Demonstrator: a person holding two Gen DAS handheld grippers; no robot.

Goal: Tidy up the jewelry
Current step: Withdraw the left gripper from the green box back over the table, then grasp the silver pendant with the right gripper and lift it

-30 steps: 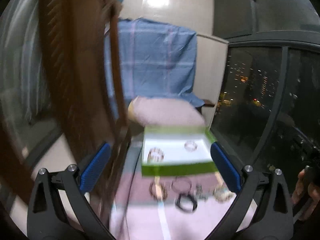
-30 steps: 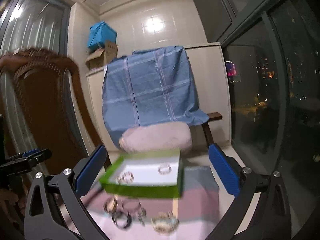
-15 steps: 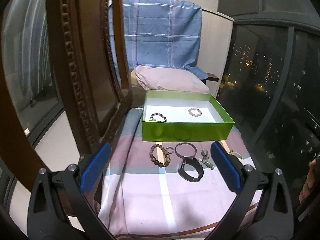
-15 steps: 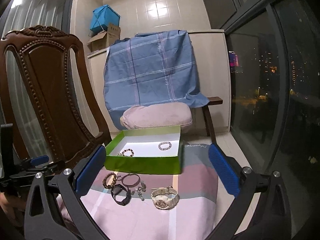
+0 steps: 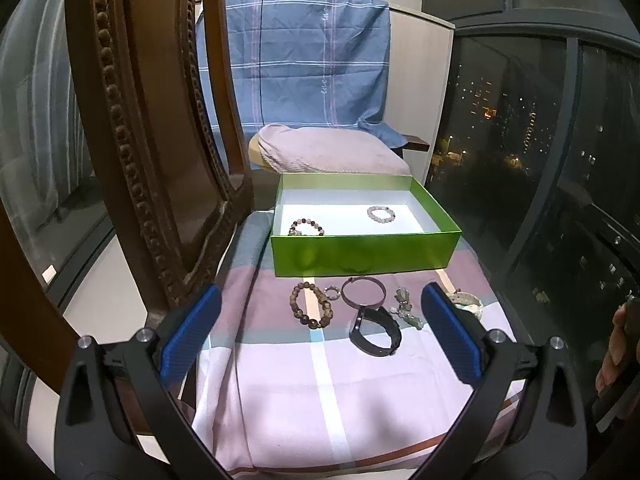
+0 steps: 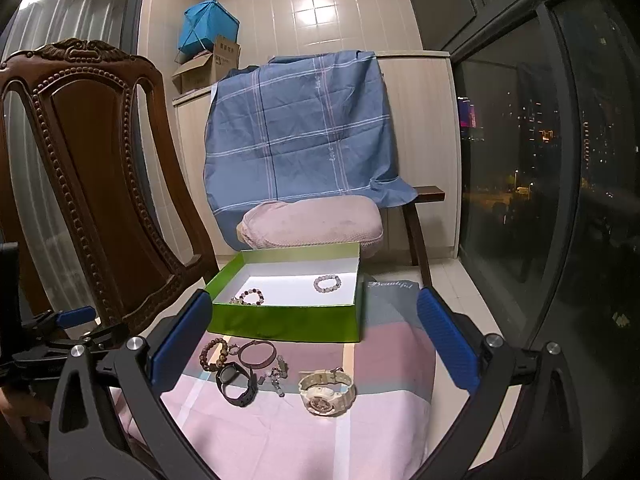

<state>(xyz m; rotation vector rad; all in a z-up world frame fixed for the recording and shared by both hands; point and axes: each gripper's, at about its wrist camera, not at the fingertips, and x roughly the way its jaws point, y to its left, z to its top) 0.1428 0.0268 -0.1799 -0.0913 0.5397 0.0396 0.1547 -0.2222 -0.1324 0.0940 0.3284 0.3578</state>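
On the cloth-covered worktop [image 6: 384,432], before the green box [image 6: 288,322], lies the cream watch [image 6: 327,392] (light, strap springy). Both claws, left claw [image 5: 318,330] and right claw [image 6: 314,350], stand apart and empty. Pinch across the strap, not the slippery case.

cream watch [image 5: 468,302] half hidden behind right finger pad, charm cluster [image 6: 276,376] too small to identify

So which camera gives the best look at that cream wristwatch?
The right wrist view: the cream wristwatch lies whole and unobstructed on the checked cloth. In the left wrist view only part of its strap shows, behind the left tool's blue finger pad.
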